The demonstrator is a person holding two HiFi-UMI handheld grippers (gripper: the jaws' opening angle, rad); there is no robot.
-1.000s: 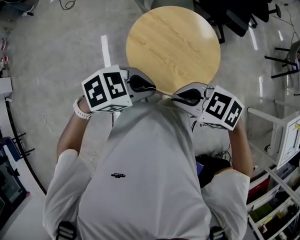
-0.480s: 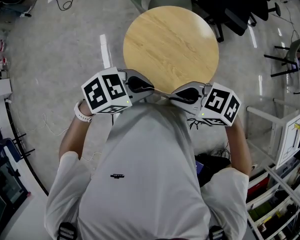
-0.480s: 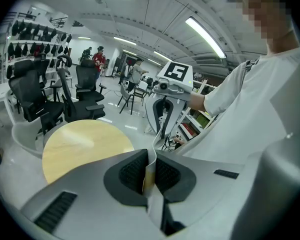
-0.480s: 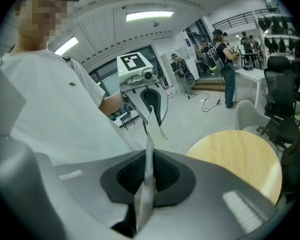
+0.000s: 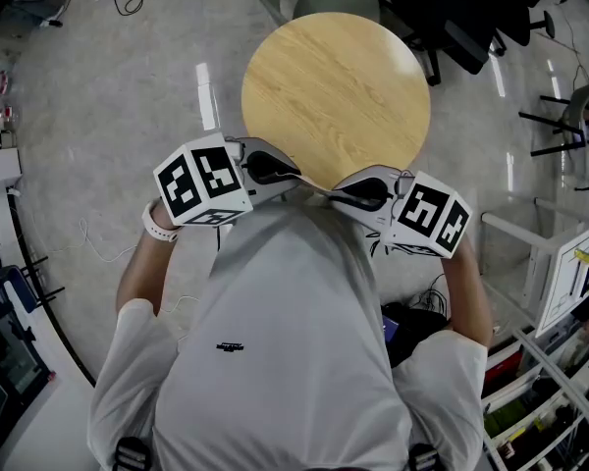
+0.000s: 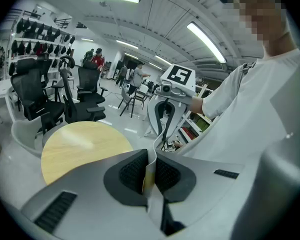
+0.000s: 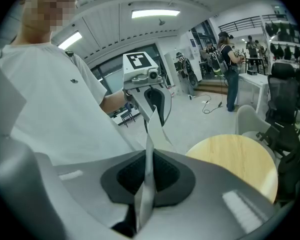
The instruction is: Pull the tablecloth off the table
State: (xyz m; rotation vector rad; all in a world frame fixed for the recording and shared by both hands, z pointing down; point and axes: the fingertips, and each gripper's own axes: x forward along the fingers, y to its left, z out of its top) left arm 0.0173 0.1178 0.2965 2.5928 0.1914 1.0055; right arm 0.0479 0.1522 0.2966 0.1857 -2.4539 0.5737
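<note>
Polished grey floor (image 5: 128, 96) surrounds the work area, which is viewed from above. Nearest the camera, the lower frame is filled by a white short-sleeved shirt (image 5: 285, 361). At chest height, the left gripper (image 6: 150, 168) is clamped fully down on a thin, pale tablecloth (image 6: 152, 156) that is yellowish on one face. The right gripper (image 7: 147, 176) is likewise pinched tight on the same sheet. A taut edge is stretched between the two. The remainder of the cloth cannot be separated from the shirt.

Just beyond, the round light-wood table (image 5: 336, 86) is shown with its top uncovered. Black office chairs (image 5: 461, 18) are parked behind it.

The cloth is judged light, limp and liable to slip. Hold is best taken at the hem, at two points well apart.

No legible writing is found. Only black-and-white square markers are seen on each gripper cube (image 5: 204, 178), and a small unreadable dark logo is carried on the shirt.
</note>
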